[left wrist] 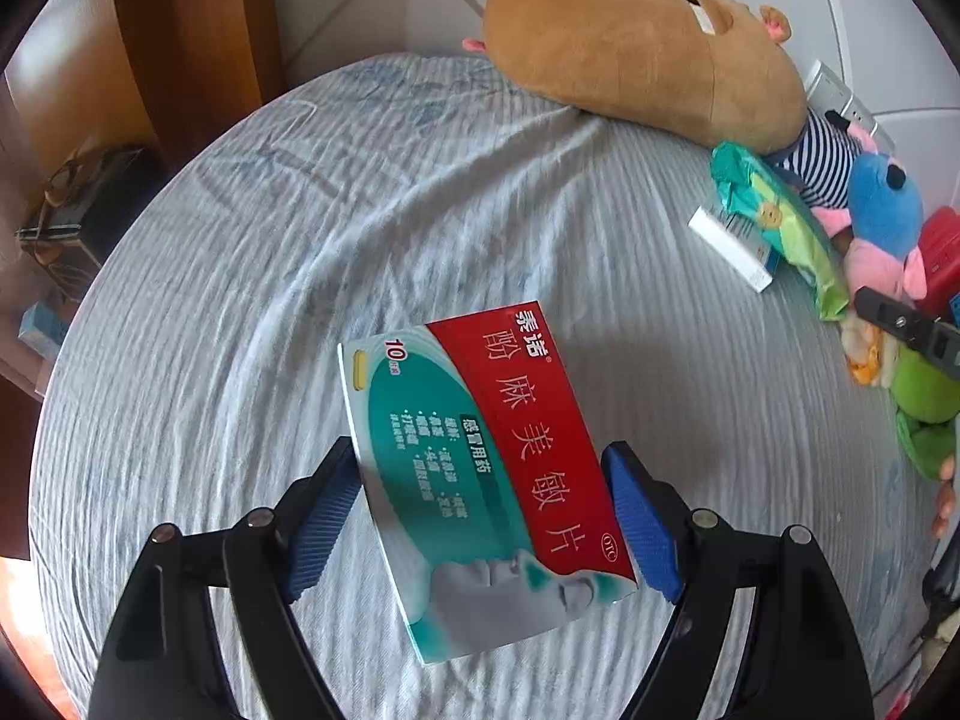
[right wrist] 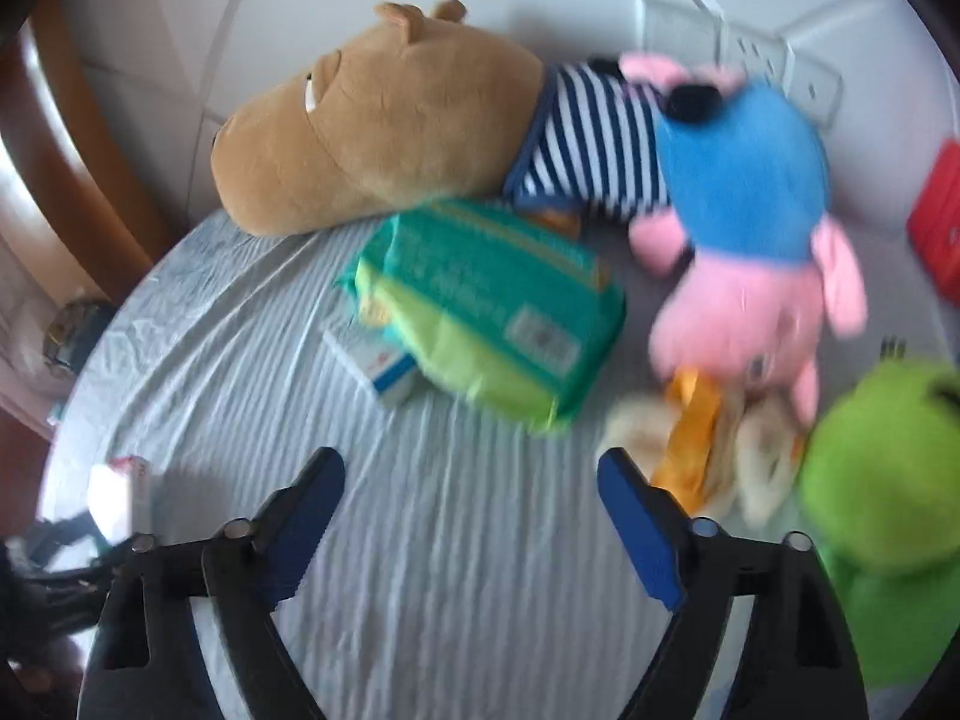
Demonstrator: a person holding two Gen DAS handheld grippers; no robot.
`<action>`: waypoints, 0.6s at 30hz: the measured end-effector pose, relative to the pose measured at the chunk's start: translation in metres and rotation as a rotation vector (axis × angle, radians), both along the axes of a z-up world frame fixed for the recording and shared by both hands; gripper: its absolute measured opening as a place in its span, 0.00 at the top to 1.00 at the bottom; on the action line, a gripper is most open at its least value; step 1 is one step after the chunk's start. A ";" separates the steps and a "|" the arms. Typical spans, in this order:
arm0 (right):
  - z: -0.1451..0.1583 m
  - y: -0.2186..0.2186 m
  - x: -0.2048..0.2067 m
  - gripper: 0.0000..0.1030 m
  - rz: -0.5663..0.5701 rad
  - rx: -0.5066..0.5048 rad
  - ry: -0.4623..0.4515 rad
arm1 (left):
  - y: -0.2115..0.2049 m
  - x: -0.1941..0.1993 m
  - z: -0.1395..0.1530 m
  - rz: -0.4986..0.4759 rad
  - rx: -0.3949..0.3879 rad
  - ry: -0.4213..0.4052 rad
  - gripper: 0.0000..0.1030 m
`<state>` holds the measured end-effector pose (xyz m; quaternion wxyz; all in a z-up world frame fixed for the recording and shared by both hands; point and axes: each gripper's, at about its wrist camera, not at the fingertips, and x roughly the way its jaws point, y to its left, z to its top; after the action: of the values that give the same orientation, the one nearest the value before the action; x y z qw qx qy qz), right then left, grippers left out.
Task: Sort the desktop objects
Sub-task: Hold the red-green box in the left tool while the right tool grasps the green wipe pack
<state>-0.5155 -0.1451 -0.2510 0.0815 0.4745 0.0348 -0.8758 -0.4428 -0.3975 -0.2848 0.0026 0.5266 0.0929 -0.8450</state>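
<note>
Medicine box (left wrist: 489, 474), red and teal with Chinese lettering, sits low centre of the left wrist view, pinched across its width between the blue pads (left wrist: 318, 525) of the left gripper (left wrist: 480, 468) and seemingly held above the pale striped cloth (left wrist: 240, 300). Right gripper (right wrist: 471, 474), low centre of its own view, stands spread wide with nothing between its fingers. Sorting stock gathered toward the right of both frames: brown plush (right wrist: 384, 132), striped plush (right wrist: 594, 138), blue-and-pink plush (right wrist: 744, 240), green plush (right wrist: 876, 468), green wipes pack (right wrist: 486, 312) lying partly over a small white carton (right wrist: 378, 366), and orange-and-cream fabric item (right wrist: 702, 450). Risk, as a judgement: the box looks tilted in a grip near one end, so a quick swing could let it pivot or slip; the spread right gripper, close to the soft pile, could snag the fabric item or nudge the wipes pack off the carton. Left view alone shows the held box in full and its printed face; right view, blurred, alone shows the green plush whole and the carton's position under the pack, with the box only a bright scrap at lower left.
</note>
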 end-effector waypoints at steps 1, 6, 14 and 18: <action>-0.003 -0.004 -0.002 0.16 0.025 0.040 0.012 | 0.000 -0.004 0.002 0.000 0.003 0.007 0.21; -0.027 -0.018 -0.027 0.16 0.074 0.280 0.096 | 0.000 -0.023 0.009 0.001 0.013 0.037 0.21; -0.044 -0.017 -0.066 0.50 0.067 0.376 0.188 | 0.004 -0.039 0.006 -0.013 0.008 0.047 0.21; -0.032 -0.007 -0.059 0.72 0.054 0.325 0.200 | 0.006 -0.037 0.009 -0.014 0.010 0.047 0.21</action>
<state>-0.5747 -0.1517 -0.2828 0.0233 0.3908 0.1963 -0.8990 -0.4798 -0.3914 -0.2756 -0.0079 0.5071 0.0935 -0.8568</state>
